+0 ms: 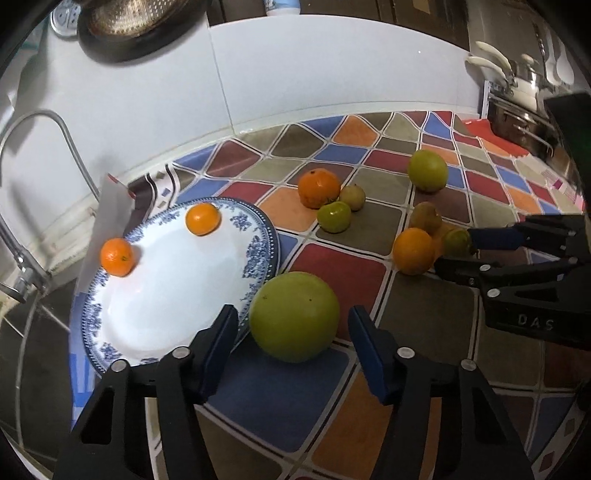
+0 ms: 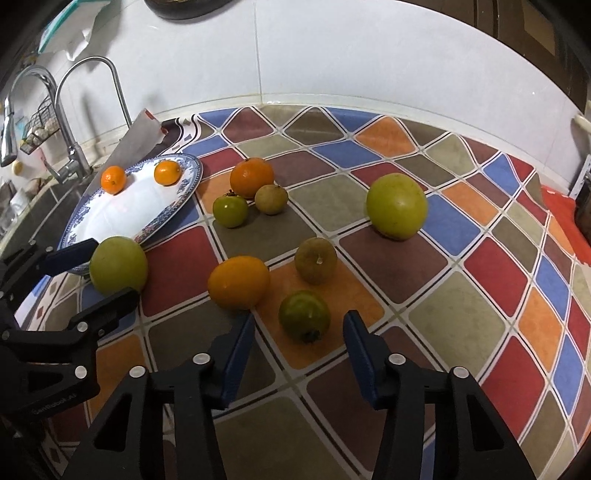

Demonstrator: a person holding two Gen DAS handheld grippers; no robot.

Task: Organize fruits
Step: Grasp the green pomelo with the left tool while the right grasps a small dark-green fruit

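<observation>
A blue-and-white plate [image 1: 170,295] [image 2: 110,218] lies at the left and holds two small oranges [image 1: 202,218] [image 1: 117,256]. My left gripper [image 1: 293,325] [image 2: 107,267] is open around a large green fruit [image 1: 294,315] [image 2: 118,264] on the cloth beside the plate; its fingers do not touch it. My right gripper [image 2: 299,330] [image 1: 456,251] is open around a small green fruit [image 2: 304,315] [image 1: 456,242]. An orange [image 2: 238,282] [image 1: 413,250] sits just left of it. Several more fruits [image 2: 397,206] [image 2: 252,177] lie scattered on the cloth.
The counter has a colourful diamond-pattern cloth [image 2: 424,295]. A sink with tall taps [image 2: 70,147] lies left of the plate. A white tiled wall [image 2: 332,55] runs behind. Pots [image 1: 517,110] stand at the far right. A metal colander [image 1: 136,26] hangs on the wall.
</observation>
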